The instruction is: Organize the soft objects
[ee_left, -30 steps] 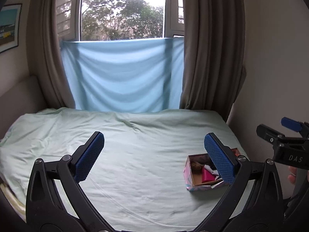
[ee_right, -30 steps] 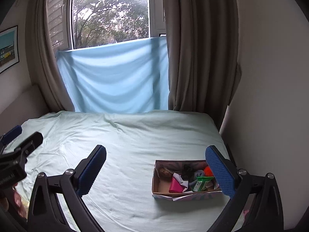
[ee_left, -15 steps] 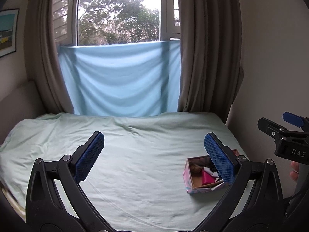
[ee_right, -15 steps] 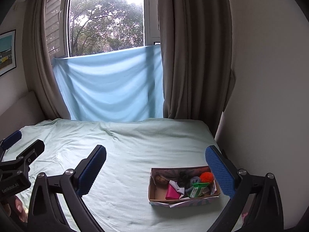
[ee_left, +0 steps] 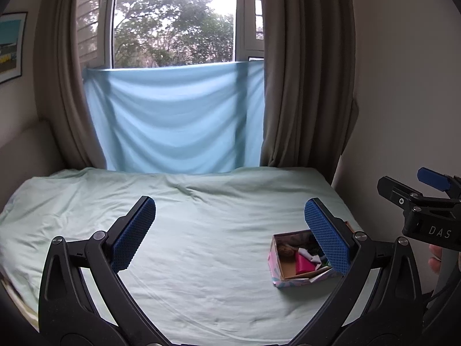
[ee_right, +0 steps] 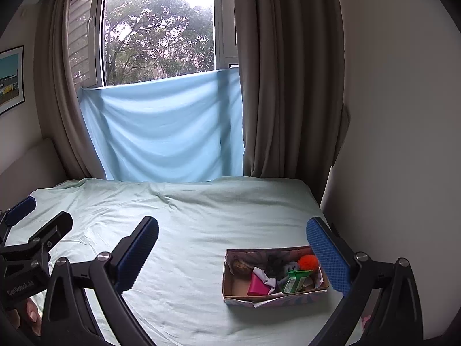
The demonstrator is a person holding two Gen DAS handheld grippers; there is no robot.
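**Two open claws over the bed, a box of soft things waiting**

The bed point(ee_right: 201, 230) is the biggest thing here. It has a pale green sheet with small wrinkles. Behind the bed hangs a blue cloth point(ee_right: 161, 127), with brown curtains point(ee_right: 288, 86) on both sides of it.

On the bed, near its right edge, sits a small box point(ee_right: 273, 295). It is open on top. No other soft things lie on the sheet.

The left claw point(ee_left: 230, 236) hangs over the bed with its blue pads far apart and nothing between them. The right claw point(ee_right: 236, 253) is wide open and empty too. The box is closer to the right claw.

Inside the box is a little heap. There is a pink thing point(ee_right: 258, 285), a green packet point(ee_right: 295, 279), a white cloth point(ee_right: 266, 277), some dark cloth point(ee_right: 275, 263), a brown lump point(ee_right: 240, 265) and an orange puff point(ee_right: 308, 262).

These things look light and squishy, so they should not break. They may sag or slip. It seems best to pinch each one in its thick middle, not by a thin edge. The box looks like thin card, so it could slide or bend if pushed.
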